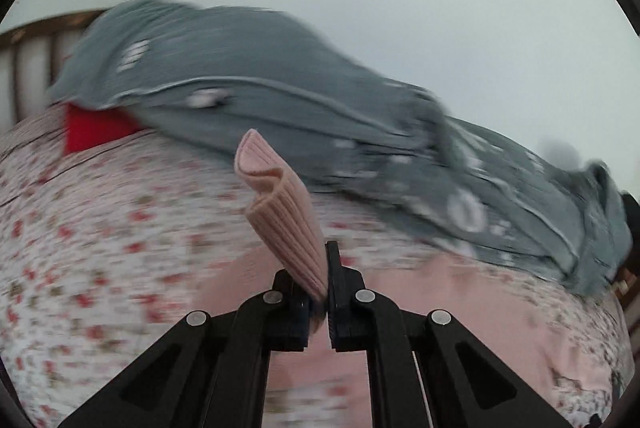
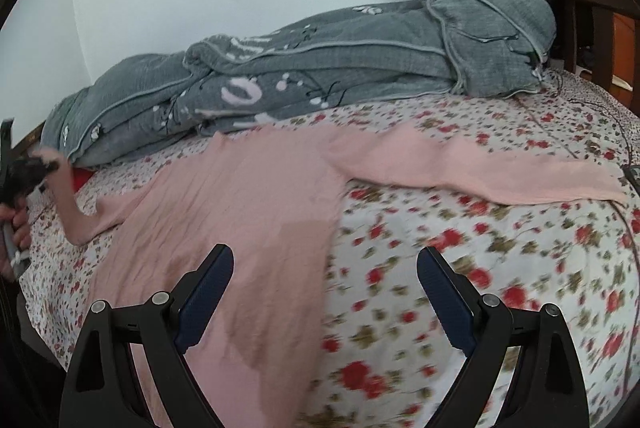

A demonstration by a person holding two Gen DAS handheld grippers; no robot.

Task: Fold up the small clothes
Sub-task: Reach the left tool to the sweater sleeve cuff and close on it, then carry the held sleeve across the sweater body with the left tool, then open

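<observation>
The left gripper point(image 1: 320, 292) pinches the pink top's point(image 2: 248, 211) ribbed sleeve cuff point(image 1: 276, 203) (softly folded); the right gripper point(image 2: 324, 292) gapes over the floral bedsheet point(image 2: 460, 268).

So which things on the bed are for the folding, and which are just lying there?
For the folding:
- pink ribbed top, spread flat
- its sleeve cuff, pinched in the left gripper
- right gripper, jaws open above the top

Just lying there:
- grey blanket
- flowered bedsheet
- red item under the blanket
</observation>
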